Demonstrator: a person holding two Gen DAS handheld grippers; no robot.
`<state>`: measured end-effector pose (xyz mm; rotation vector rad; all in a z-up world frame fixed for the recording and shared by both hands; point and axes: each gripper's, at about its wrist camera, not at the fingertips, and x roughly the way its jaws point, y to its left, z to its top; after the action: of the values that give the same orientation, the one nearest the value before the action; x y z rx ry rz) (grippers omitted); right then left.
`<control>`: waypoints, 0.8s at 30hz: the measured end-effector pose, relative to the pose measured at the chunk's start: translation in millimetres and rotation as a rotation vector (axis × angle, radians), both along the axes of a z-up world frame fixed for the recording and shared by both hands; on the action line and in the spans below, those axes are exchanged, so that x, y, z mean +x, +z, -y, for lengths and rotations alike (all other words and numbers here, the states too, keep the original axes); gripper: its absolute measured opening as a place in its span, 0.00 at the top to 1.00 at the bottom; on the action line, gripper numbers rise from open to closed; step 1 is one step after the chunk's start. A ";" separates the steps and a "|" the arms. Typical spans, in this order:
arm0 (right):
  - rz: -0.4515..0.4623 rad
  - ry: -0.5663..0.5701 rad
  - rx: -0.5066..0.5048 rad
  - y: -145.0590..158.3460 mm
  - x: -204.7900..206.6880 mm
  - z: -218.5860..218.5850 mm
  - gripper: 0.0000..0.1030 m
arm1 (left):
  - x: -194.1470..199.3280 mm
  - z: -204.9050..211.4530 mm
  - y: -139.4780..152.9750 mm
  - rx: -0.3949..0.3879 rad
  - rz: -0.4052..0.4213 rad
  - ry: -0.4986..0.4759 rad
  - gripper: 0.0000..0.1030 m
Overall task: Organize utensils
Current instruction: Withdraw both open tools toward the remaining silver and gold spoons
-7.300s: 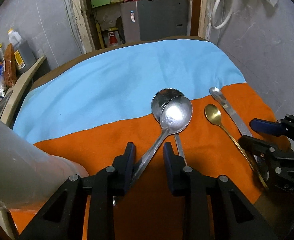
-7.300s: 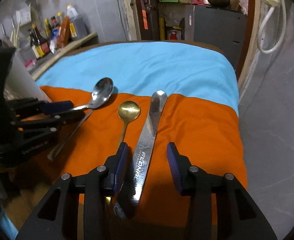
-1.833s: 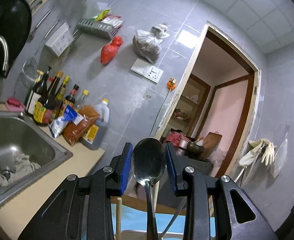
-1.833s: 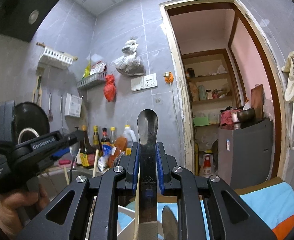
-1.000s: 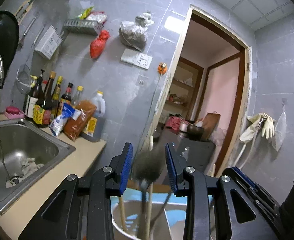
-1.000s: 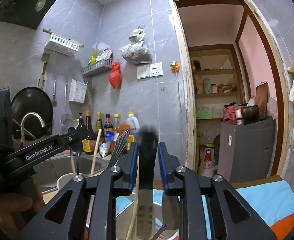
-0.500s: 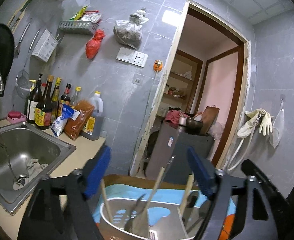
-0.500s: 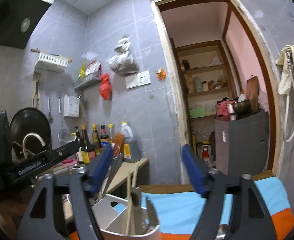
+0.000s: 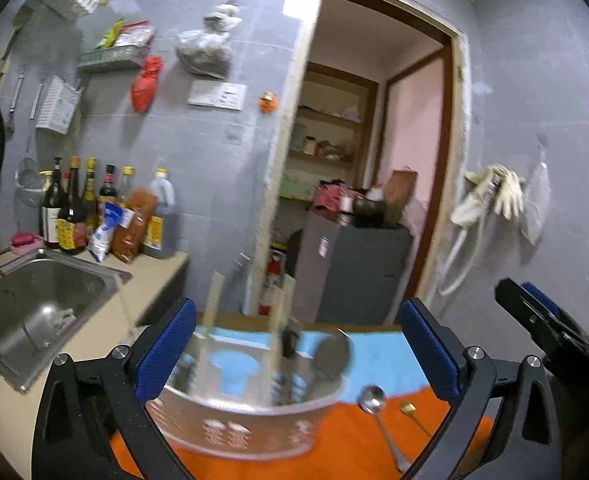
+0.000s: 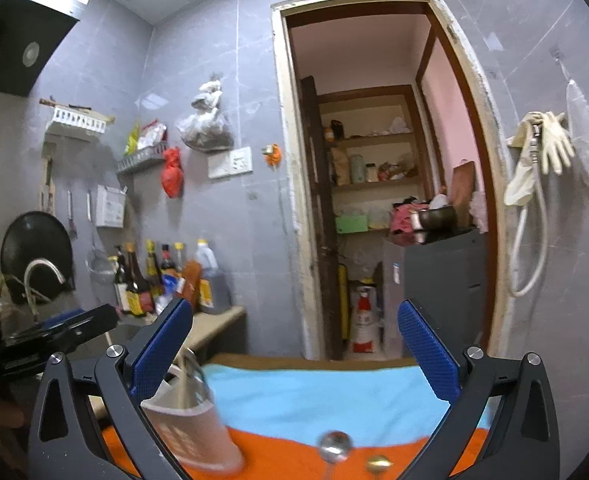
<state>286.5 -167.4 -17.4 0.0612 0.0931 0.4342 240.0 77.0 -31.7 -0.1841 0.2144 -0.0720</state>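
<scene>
Both tools stand wide apart and carry nothing: the left gripper (image 9: 294, 352) frames the holder (image 9: 250, 412) between its blue ribbed pads (image 9: 166, 344), and the right gripper (image 10: 294, 352) looks past the same holder (image 10: 190, 420) toward the doorway. The holder is a pale, rounded metal tub with perforated walls. It stands on the orange cloth (image 9: 334, 448) near that cloth's left edge, judged to be placed there so that either tool can reach it. Upright wooden sticks (image 9: 214, 304) and a dark spoon bowl (image 9: 330, 356) lean inside it, handles down, which keeps the working ends clear. Motion blur hides finer detail of its contents. Two utensils lie loose on the orange cloth, just right of the holder and side by side: a steel spoon (image 9: 372, 398) with a polished round bowl and a long thin handle, and a smaller gold spoon (image 9: 408, 408) with a slim stem. Both lie flat with bowls toward the blue cloth (image 10: 314, 396) and handles toward the near edge, an orientation that suits a handle-first pinch. The task is judged part done.
</scene>
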 end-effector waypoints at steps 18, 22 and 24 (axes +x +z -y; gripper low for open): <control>-0.298 -0.109 -0.119 -71.6 -1.5 101.2 0.00 | 23.3 109.3 -69.9 0.053 -0.286 -0.155 0.03; -0.429 -0.097 -0.112 -93.0 10.7 112.8 0.00 | 45.6 119.5 -85.3 0.067 -0.372 -0.156 0.04; -0.495 -0.080 -0.113 -104.3 17.7 114.7 0.04 | 59.5 122.6 -94.5 0.070 -0.412 -0.157 0.04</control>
<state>304.2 -282.1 -121.7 0.0601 0.5994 0.3253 299.4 -45.6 -126.2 -0.1102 0.6420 -0.1823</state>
